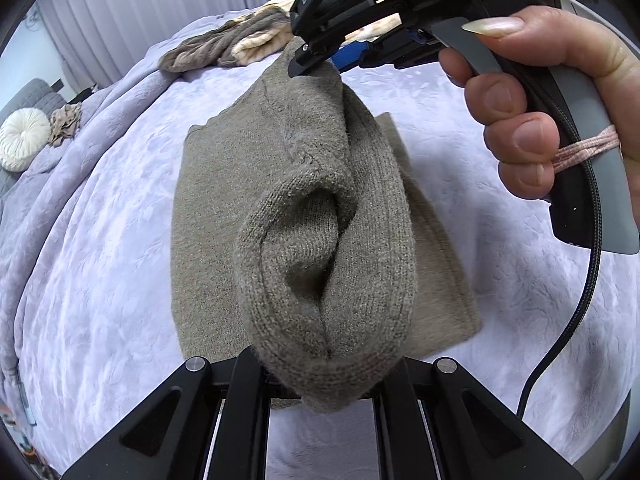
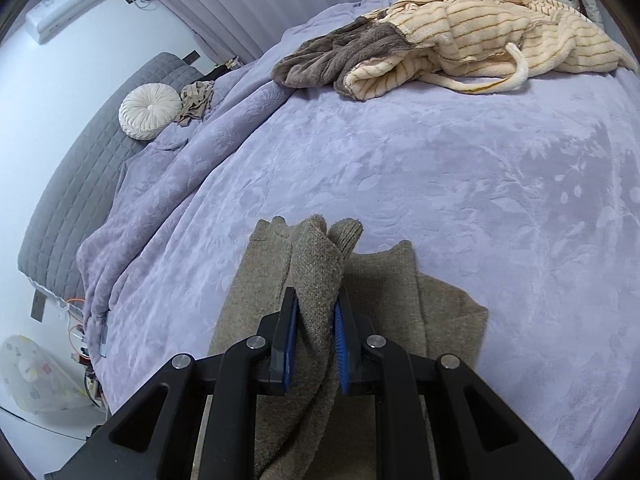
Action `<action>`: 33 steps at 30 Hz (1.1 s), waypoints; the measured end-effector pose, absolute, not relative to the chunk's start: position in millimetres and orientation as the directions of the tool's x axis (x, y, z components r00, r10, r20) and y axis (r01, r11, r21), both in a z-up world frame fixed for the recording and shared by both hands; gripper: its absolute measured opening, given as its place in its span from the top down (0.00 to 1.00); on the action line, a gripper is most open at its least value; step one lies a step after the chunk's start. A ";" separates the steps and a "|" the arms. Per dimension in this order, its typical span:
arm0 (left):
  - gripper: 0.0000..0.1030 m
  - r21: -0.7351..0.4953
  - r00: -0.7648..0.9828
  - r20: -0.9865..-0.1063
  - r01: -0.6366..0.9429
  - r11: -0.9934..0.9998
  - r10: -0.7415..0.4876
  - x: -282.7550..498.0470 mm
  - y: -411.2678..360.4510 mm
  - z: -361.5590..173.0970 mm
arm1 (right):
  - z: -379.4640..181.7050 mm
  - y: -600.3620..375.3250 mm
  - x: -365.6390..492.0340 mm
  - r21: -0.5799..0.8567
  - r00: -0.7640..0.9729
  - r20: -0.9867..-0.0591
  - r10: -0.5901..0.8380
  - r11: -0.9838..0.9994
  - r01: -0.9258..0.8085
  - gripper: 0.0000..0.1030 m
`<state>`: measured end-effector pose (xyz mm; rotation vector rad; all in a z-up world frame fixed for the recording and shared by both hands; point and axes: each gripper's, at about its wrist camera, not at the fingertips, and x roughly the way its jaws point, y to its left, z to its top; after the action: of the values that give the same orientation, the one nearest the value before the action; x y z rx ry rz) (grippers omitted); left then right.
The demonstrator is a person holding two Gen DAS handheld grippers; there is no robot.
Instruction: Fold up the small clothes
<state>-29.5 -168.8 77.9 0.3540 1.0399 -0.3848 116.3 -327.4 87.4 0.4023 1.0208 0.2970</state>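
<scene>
A taupe knit sweater (image 1: 208, 216) lies partly folded on the lilac bedspread (image 1: 100, 240). My left gripper (image 1: 320, 376) is shut on a bunched sleeve or hem of the sweater, lifted above the flat part. My right gripper (image 2: 316, 340) is shut on the other end of the same lifted strip; it shows in the left wrist view (image 1: 308, 64) at the sweater's far edge, held by a hand (image 1: 540, 92). The sweater (image 2: 320, 272) fills the gap between the blue pads (image 2: 290, 344).
A cream striped and brown fleece garment (image 2: 460, 40) lies heaped at the far side of the bed. A round white cushion (image 2: 150, 110) and a small beige cloth (image 2: 196, 100) sit on a grey sofa (image 2: 80, 184) to the left. Curtains hang behind.
</scene>
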 end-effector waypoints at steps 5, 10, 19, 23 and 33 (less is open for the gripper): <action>0.91 0.142 0.442 -0.890 0.495 0.858 -0.108 -22.2 -191.1 62.3 | 73.8 -350.2 109.6 0.478 0.499 -0.756 0.423 0.878 -0.020 0.82; 0.91 0.175 0.433 -0.898 0.504 0.846 -0.072 -14.4 -205.4 47.3 | 56.5 -367.2 103.5 0.498 0.497 -0.754 0.430 0.867 0.006 0.82; 0.91 0.256 0.464 -0.886 0.506 0.823 -0.009 -7.6 -218.3 33.4 | 20.9 -382.0 109.3 0.547 0.486 -0.744 0.458 0.835 0.051 0.83; 0.91 0.288 0.477 -0.879 0.513 0.809 0.010 -14.1 -225.0 31.4 | 10.0 -385.0 107.9 0.557 0.485 -0.746 0.458 0.827 0.076 0.83; 0.91 0.312 0.490 -0.871 0.511 0.801 0.027 -29.9 -229.3 30.2 | 13.6 -386.4 101.6 0.518 0.492 -0.768 0.411 0.849 0.099 0.83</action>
<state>-29.9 -229.3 30.2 0.5940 1.0291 -0.3159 101.6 -386.4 13.6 0.5479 1.0528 0.2009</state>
